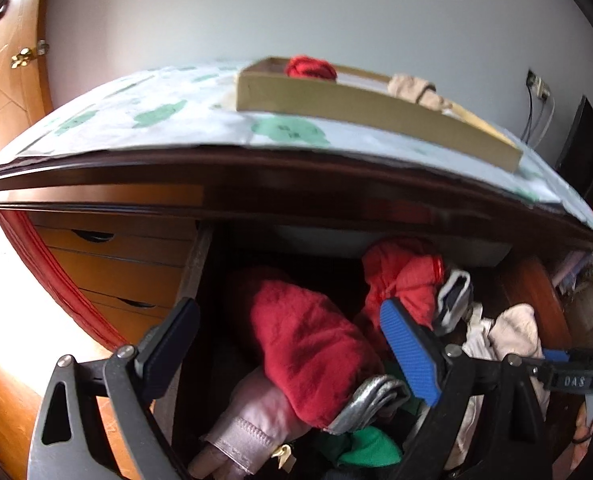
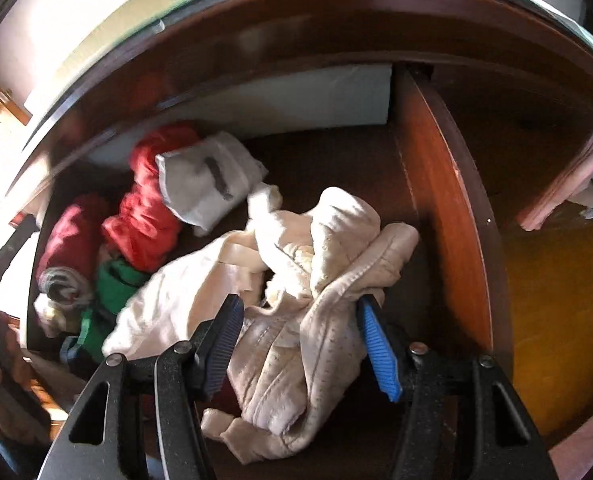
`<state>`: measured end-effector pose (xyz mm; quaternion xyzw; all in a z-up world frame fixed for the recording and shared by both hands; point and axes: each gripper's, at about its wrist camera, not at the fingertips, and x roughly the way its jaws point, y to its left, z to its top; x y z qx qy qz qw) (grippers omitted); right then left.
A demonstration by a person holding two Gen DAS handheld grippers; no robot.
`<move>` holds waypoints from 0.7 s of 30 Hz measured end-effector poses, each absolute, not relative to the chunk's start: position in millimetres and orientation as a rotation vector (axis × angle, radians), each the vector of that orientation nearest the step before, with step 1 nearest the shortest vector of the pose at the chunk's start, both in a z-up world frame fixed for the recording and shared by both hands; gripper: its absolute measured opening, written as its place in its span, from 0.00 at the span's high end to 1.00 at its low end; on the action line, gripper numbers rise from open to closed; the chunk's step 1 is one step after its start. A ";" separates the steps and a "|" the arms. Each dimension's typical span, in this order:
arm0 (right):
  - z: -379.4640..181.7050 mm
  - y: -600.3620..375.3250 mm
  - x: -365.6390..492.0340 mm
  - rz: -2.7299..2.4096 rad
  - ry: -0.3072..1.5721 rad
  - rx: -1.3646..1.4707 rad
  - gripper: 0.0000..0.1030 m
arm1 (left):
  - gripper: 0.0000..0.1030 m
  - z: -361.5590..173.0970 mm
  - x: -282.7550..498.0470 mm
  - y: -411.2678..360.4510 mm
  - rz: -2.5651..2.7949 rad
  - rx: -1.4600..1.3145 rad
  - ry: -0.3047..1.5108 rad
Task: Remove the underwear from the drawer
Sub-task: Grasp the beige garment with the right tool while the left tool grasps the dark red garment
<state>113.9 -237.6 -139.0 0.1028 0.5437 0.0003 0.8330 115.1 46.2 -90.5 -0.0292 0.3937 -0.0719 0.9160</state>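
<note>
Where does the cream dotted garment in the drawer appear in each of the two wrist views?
Left wrist view: the cream dotted garment shows at the right edge, partly hidden behind the left gripper's blue finger.
Right wrist view: it fills the lower centre, bunched between the jaws of the right gripper.
Shared landmark: the bright red garment beside the folded white-grey piece.
</note>
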 end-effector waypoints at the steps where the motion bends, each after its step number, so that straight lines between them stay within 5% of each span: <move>1: -141.9 -238.3 115.1 -0.008 1.168 0.220 0.41 | 0.10 -91.4 115.9 46.1 -0.150 -0.059 0.821; 11: -163.5 -233.1 146.7 -0.004 1.287 0.142 0.42 | 0.10 -109.1 137.5 41.6 -0.100 -0.040 1.007; 21: -155.9 -248.5 130.1 0.082 1.152 0.173 0.71 | 0.08 -120.0 152.5 23.0 -0.081 0.010 1.108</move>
